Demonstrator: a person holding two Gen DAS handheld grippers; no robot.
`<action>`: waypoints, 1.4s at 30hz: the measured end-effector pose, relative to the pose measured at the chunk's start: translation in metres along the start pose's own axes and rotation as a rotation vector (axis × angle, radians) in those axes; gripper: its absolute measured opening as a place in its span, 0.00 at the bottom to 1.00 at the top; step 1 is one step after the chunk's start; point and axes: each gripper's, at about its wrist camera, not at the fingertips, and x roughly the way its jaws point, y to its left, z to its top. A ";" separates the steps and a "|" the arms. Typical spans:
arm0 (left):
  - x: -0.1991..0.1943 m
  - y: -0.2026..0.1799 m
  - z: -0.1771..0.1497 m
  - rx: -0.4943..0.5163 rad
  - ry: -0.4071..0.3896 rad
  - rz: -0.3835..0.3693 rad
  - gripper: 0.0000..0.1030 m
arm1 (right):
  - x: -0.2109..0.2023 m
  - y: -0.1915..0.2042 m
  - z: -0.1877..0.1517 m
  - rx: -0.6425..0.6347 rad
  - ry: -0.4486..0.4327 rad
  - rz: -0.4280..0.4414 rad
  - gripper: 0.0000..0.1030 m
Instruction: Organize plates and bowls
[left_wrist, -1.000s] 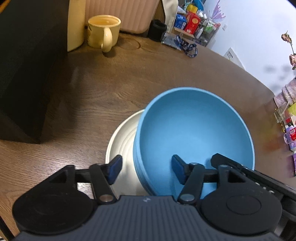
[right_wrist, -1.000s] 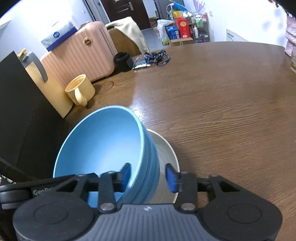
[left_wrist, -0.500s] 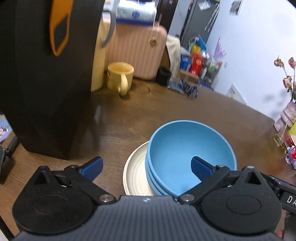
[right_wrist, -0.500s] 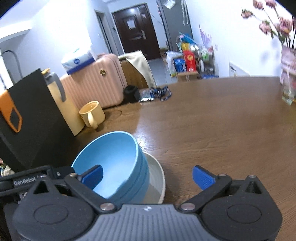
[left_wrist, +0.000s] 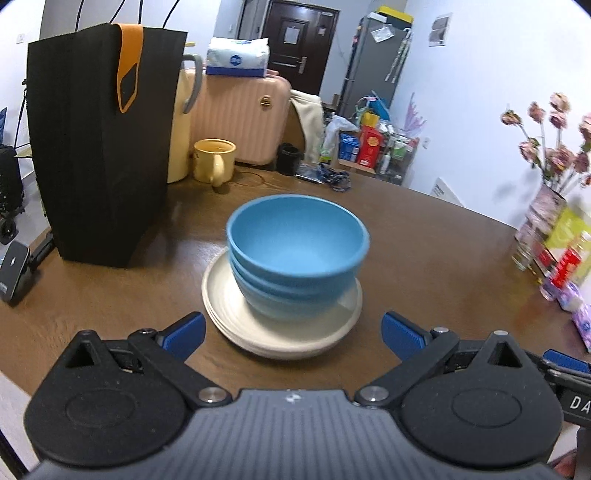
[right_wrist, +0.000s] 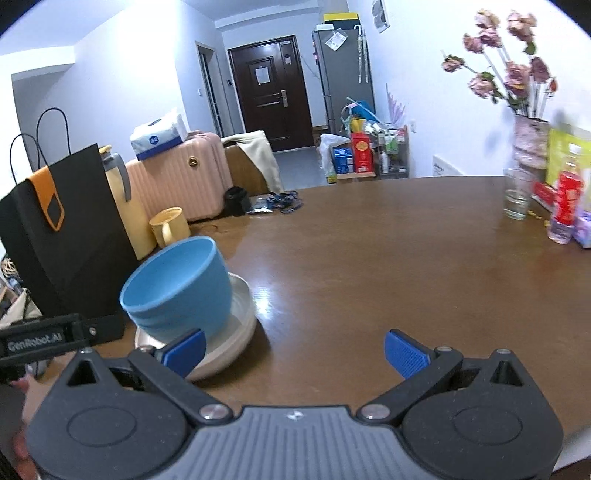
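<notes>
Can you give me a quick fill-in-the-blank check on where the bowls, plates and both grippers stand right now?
1. The blue bowls sit nested on a stack of cream ____.
2. The left gripper has its jaws ____, with nothing between them.
3. The right gripper holds ____.
4. The yellow mug stands between the stack and the pink ____.

Missing words: plates; open; nothing; suitcase
</notes>
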 end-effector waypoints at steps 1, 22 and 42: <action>-0.007 -0.005 -0.007 0.006 -0.004 -0.006 1.00 | -0.007 -0.005 -0.005 -0.002 -0.002 -0.007 1.00; -0.081 -0.048 -0.083 0.109 -0.042 -0.090 1.00 | -0.111 -0.051 -0.067 -0.050 -0.126 -0.063 1.00; -0.094 -0.050 -0.090 0.115 -0.062 -0.093 1.00 | -0.128 -0.051 -0.073 -0.055 -0.160 -0.055 1.00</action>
